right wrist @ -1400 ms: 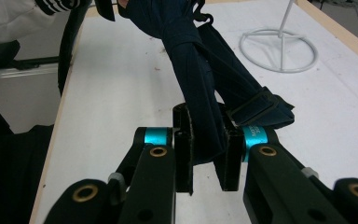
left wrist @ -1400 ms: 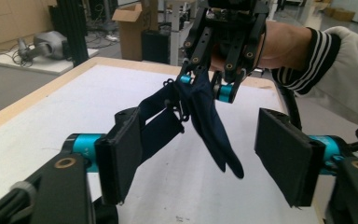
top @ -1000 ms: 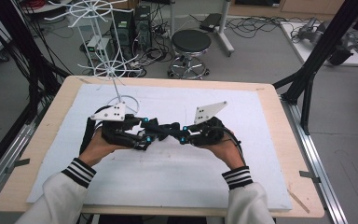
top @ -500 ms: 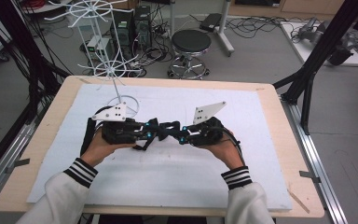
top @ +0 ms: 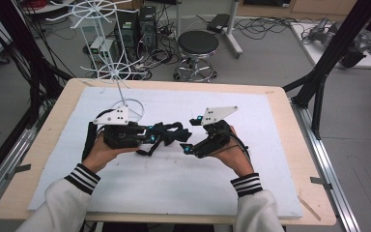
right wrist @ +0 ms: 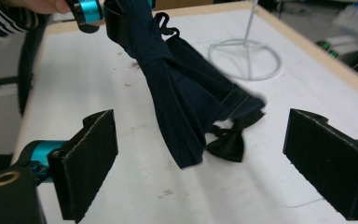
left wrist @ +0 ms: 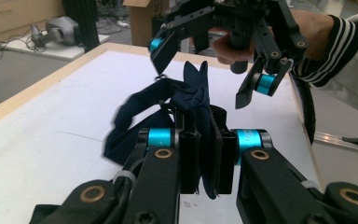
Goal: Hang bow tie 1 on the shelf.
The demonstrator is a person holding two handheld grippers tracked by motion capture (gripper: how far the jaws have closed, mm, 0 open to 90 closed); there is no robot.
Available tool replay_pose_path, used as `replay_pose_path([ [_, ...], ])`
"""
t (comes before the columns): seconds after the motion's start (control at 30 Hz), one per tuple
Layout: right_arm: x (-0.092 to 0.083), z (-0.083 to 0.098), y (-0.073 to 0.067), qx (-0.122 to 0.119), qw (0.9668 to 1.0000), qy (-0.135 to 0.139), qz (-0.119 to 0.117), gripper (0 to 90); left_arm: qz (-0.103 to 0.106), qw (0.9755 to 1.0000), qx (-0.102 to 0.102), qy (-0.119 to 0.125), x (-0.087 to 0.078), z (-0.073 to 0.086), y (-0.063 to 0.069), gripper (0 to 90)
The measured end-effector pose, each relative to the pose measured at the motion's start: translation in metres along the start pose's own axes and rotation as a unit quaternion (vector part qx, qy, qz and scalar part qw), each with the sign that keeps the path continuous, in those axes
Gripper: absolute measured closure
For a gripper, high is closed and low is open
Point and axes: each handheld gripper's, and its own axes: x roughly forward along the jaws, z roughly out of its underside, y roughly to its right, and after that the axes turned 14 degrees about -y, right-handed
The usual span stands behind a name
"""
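Hanging from the left gripper [left wrist: 200, 154], with jaws closed tight on one end of a dark navy cloth [left wrist: 193, 100], most likely a bow tie or similar strap with a small hook clasp. Running its long axis from those jaws toward the right gripper [top: 189, 141], a little above the white-covered surface [top: 164, 193] at the held end and drooping to rest on it farther along. Lying near the ring base of the white wire stand [top: 121, 72], just on the person's side of it, with the cloth's far end [right wrist: 228, 142] nearest the base.

Facing the cloth head-on in the right gripper view: folded band [right wrist: 186, 107] dead centre between the right gripper's [right wrist: 200, 154] pads [right wrist: 91, 158], touching neither. Spread wide, those jaws, holding nothing, and close enough to be the obvious taker of the free end. Judged from the lie of things, calling next for a short advance along the band's length and a closing across its width, not along it. Worth watching: thin, floppy fabric apt to slip or bunch if caught at the very tip.
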Motion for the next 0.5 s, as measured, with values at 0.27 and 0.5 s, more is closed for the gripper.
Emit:
replay_pose_path([
  [0.27,-0.014,0.002,0.000,0.016,0.9990,0.038,0.017,0.8,-0.012,0.9998,-0.006,0.014,-0.010,0.001,-0.001,83.8],
  [0.5,-0.025,0.017,-0.001,0.035,0.9968,0.059,0.041,0.8,-0.027,0.9993,-0.007,0.026,-0.024,0.002,-0.004,83.8],
])
